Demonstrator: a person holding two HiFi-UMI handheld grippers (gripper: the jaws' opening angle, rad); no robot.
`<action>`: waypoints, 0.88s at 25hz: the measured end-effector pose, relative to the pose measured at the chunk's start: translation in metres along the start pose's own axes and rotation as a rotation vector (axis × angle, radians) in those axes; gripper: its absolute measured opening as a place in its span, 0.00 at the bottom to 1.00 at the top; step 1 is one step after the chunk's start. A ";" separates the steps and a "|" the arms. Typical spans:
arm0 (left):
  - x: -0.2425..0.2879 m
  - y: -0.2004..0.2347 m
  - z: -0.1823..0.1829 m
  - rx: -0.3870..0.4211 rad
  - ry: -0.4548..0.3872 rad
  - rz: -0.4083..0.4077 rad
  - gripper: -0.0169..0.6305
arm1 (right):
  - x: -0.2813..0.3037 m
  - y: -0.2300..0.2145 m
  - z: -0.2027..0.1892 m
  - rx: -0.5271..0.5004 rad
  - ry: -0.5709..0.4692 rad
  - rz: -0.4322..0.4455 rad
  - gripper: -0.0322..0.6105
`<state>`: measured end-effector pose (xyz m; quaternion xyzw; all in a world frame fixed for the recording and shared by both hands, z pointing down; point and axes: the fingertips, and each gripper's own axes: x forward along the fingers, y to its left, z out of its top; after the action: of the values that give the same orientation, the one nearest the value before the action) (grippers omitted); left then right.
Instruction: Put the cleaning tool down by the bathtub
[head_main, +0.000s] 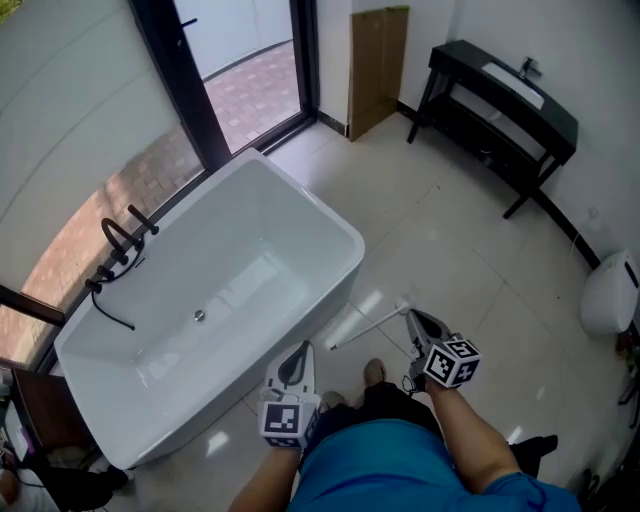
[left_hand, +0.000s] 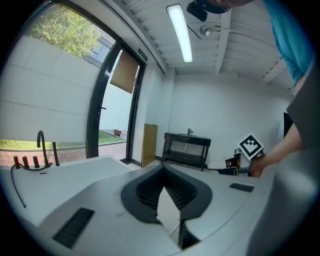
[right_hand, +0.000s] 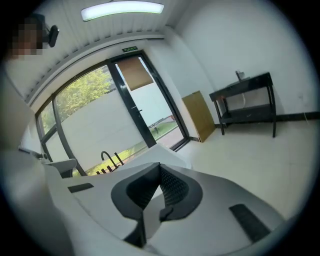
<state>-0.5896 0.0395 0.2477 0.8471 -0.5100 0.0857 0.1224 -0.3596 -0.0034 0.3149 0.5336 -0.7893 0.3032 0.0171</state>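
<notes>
Cleaning tool (head_main: 366, 326) flat, aslant toward bathtub (head_main: 310, 197)

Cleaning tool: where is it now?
Head view, lower middle: the cleaning tool lies on the floor beside the bathtub's near corner, one end close to the right gripper.

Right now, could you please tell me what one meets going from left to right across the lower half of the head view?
Black faucet → bathtub drain → left gripper → cleaning tool → right gripper → toilet.
</notes>
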 end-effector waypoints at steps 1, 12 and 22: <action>-0.003 -0.002 0.010 -0.005 -0.012 0.000 0.02 | -0.008 0.010 0.012 -0.046 -0.016 0.001 0.02; 0.022 -0.094 0.058 0.011 -0.040 -0.164 0.02 | -0.119 0.040 0.131 -0.253 -0.305 -0.037 0.02; 0.079 -0.270 0.128 0.096 -0.165 -0.327 0.02 | -0.244 -0.035 0.205 -0.389 -0.419 -0.123 0.02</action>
<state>-0.3116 0.0567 0.1143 0.9277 -0.3692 0.0191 0.0518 -0.1636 0.0889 0.0782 0.6181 -0.7852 0.0278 -0.0259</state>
